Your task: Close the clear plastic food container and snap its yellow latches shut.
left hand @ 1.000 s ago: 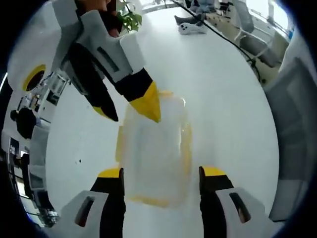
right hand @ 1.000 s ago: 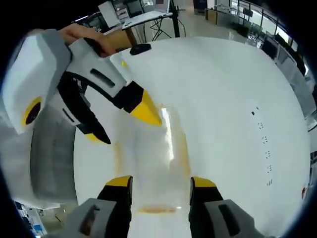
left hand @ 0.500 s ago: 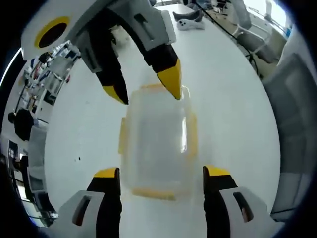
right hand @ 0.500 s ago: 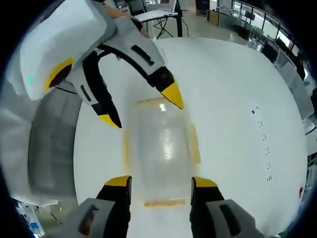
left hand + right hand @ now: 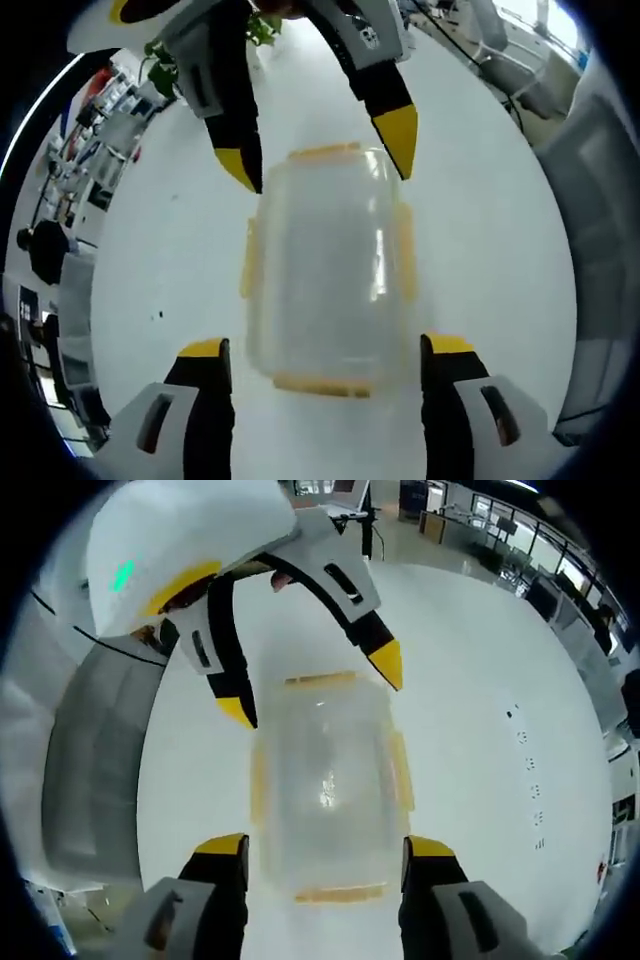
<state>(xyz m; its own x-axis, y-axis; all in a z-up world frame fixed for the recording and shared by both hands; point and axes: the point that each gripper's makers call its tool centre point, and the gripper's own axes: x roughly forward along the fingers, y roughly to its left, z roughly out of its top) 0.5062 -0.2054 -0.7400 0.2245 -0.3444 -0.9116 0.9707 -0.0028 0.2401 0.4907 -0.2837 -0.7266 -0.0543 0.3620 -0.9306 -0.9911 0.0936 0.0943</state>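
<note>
Clear plastic food container (image 5: 328, 270) with a frosted lid sits flat on the round white table (image 5: 480, 230), lid on top, lying between the two grippers that face each other across it. Yellow latches (image 5: 323, 152) show on all four sides: one at each short end, one along each long side; whether they are snapped down is not clear. In the left gripper view the left gripper (image 5: 326, 350) has its black, yellow-tipped jaws spread wide, one either side of the container's near end, holding nothing. Right gripper (image 5: 322, 158) comes in from the top there, jaws also apart, yellow tips just beside the far corners of the box, contact not clear. In the right gripper view same layout mirrored: container (image 5: 327, 785) centred, near-end latch (image 5: 337, 892) between the right gripper's (image 5: 326, 848) open jaws, left gripper (image 5: 318, 692) reaching in from above with tips by the far-end corners, a hand partly seen behind it. Grey chair (image 5: 95, 770) stands beside the table (image 5: 480, 730) edge, office desks and windows in the background
</note>
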